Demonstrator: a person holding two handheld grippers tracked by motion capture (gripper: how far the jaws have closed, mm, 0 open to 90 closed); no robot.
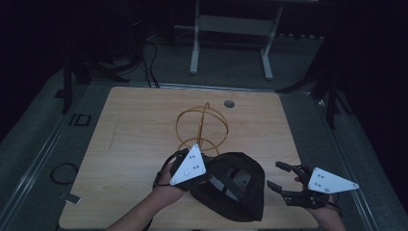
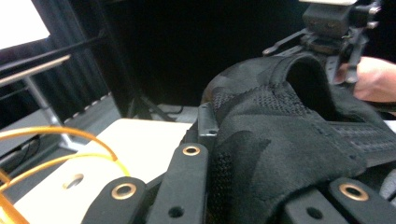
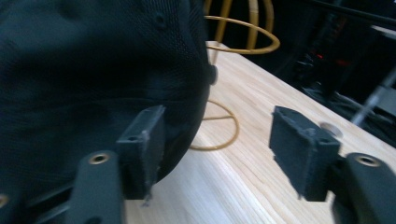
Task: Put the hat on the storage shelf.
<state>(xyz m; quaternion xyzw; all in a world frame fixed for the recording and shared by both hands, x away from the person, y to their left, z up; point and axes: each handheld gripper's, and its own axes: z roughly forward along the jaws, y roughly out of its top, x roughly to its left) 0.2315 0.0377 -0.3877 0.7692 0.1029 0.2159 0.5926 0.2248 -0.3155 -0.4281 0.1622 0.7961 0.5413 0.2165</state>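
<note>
Left gripper (image 1: 204, 169) jaws clamped on the edge of the black cap (image 1: 235, 185), fabric pinched between them; cap sits at the table's (image 1: 134, 144) near edge, opening up, nothing visible inside. Right gripper (image 1: 279, 177) jaws spread wide, gripping nothing, just beside the cap's right side. Gold wire stand (image 1: 202, 127) sits behind the cap, mid-table.

Left tongs (image 1: 204, 169) reach in from the bottom left, jaws clamped on black fabric, left hand (image 1: 168, 185) behind them. Right tongs (image 1: 279, 176) at the bottom right, jaws spread wide, holding nothing, pointing left.
</note>
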